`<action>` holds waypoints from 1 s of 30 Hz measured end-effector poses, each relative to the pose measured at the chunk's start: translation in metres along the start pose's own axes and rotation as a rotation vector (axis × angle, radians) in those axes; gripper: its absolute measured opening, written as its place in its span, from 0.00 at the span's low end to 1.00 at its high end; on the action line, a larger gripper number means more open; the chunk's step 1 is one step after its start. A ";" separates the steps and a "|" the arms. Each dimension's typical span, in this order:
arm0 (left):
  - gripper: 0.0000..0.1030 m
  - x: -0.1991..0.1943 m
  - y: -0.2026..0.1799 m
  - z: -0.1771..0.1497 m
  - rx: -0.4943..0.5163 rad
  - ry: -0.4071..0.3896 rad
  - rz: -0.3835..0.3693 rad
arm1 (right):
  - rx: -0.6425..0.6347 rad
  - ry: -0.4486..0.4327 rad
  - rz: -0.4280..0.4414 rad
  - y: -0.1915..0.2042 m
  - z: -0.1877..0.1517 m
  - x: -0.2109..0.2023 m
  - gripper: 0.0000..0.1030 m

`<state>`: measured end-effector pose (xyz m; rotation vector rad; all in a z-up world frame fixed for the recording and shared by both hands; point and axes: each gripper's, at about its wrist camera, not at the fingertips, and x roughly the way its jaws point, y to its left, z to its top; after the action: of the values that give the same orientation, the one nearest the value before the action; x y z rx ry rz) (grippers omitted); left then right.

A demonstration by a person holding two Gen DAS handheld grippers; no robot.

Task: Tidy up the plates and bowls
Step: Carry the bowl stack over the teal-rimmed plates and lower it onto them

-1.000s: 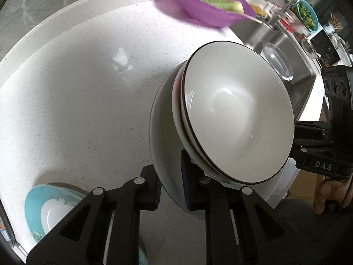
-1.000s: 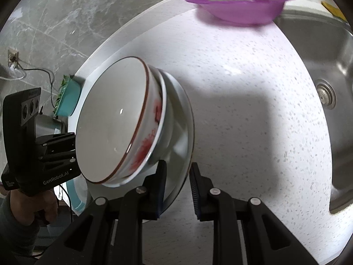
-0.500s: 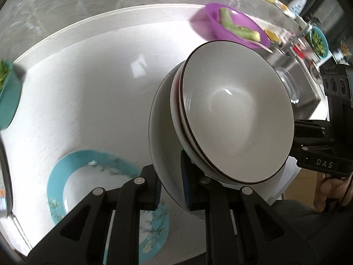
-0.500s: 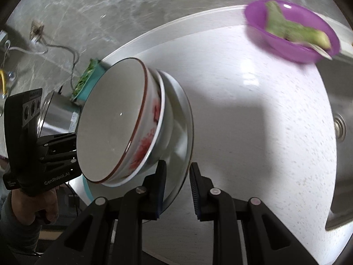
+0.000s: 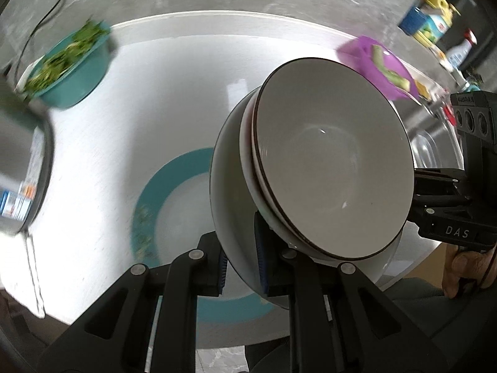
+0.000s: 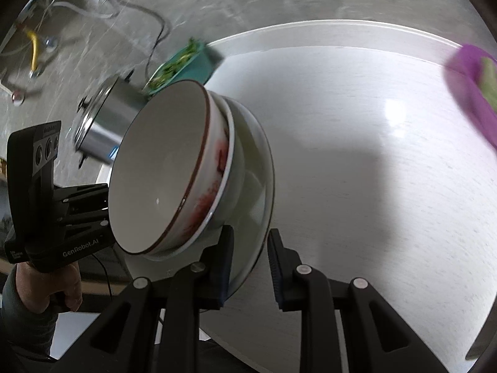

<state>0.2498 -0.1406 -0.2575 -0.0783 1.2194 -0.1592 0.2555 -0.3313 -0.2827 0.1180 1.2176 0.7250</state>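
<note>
Since 1.0 s ago the background has swung sideways behind a stack that keeps its place between the 2 grippers. The purple bowl (image 5: 377, 70) has slid from straight ahead of the left gripper (image 5: 240, 251) out to its upper right, a teal bowl of greens (image 5: 70, 71) has come in at its upper left, and the teal-rimmed plate (image 5: 174, 192), then only a sliver at the lower left, now lies on the white counter (image 5: 130, 118) directly beyond the left fingers (image 5: 221, 267).

The stack is unchanged: 2 nested bowls (image 5: 329, 171) with dark rims sit in a wide white plate (image 5: 231, 217), all tilted nearly on edge. The left gripper is closed narrowly on the plate's rim, with the plate edge pinched between its blue pads. The right gripper (image 6: 248, 264) grips the opposite rim; its left pad presses the plate, while its right finger (image 6: 281, 273) shows a sliver of gap, so the clamp looks looser there.

Only the left view shows the teal-rimmed plate under the stack and the sink (image 5: 430, 152) far to the right. Only the right view shows red markings on the outside of the bowls (image 6: 217, 161) and a steel pot (image 6: 102, 121) beyond the stack to the upper left, beside the greens.
</note>
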 end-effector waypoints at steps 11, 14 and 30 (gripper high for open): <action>0.13 0.008 0.056 -0.035 -0.078 0.021 0.009 | -0.036 0.073 0.013 0.026 0.008 0.046 0.24; 0.12 0.016 0.061 -0.042 -0.080 0.033 0.009 | -0.024 0.092 0.014 0.025 0.007 0.058 0.24; 0.12 0.063 0.080 -0.045 -0.077 0.061 -0.019 | 0.015 0.128 -0.025 0.021 0.002 0.088 0.24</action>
<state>0.2353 -0.0707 -0.3435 -0.1535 1.2855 -0.1322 0.2617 -0.2651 -0.3433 0.0697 1.3447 0.7103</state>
